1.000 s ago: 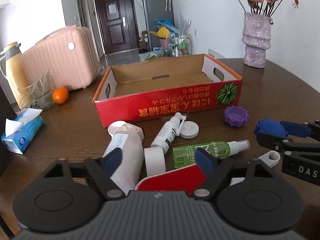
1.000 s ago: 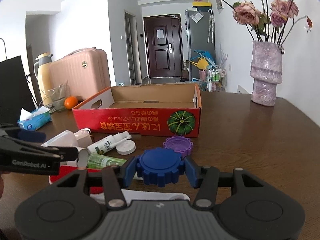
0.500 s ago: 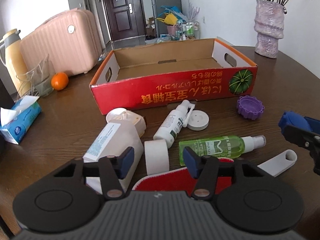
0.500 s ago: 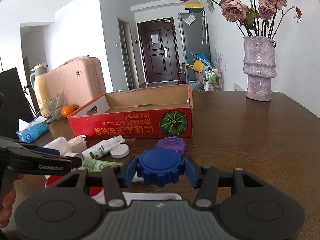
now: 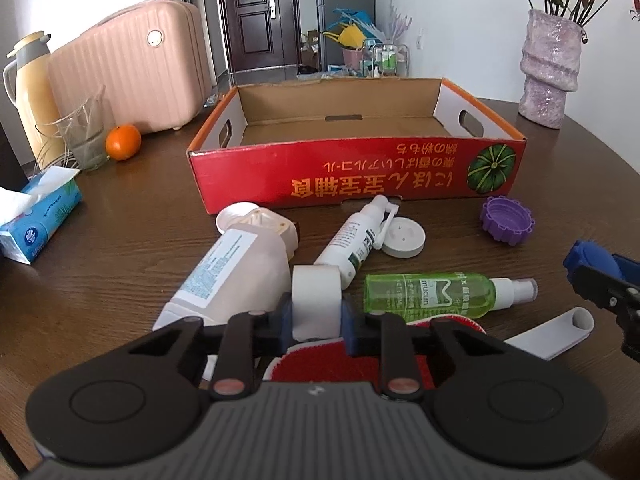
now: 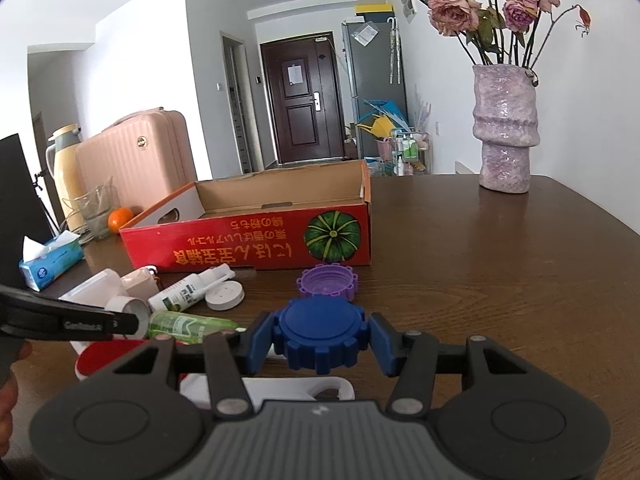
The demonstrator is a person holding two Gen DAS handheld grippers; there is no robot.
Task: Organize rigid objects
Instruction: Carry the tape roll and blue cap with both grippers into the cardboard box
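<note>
My left gripper (image 5: 316, 316) is shut on a white tape roll (image 5: 316, 300) near the table's front. My right gripper (image 6: 320, 340) is shut on a blue notched lid (image 6: 320, 330) and holds it above the table. An open red cardboard box (image 5: 356, 168) stands behind, empty. On the table lie a large white bottle (image 5: 232, 276), a white spray bottle (image 5: 352, 240), a green spray bottle (image 5: 432, 292), a white round cap (image 5: 402, 237), a purple notched lid (image 5: 507, 220), a red brush (image 5: 348, 364) and a white scoop (image 5: 552, 336).
A pink suitcase (image 5: 128, 80), a yellow thermos (image 5: 28, 88), a glass (image 5: 86, 136), an orange (image 5: 123, 142) and a tissue box (image 5: 40, 216) stand at the left. A purple vase with flowers (image 5: 550, 68) stands at the back right.
My left gripper has moved forward over the pile and closed on the white tape roll. My right gripper has kept the blue lid and risen a little.
</note>
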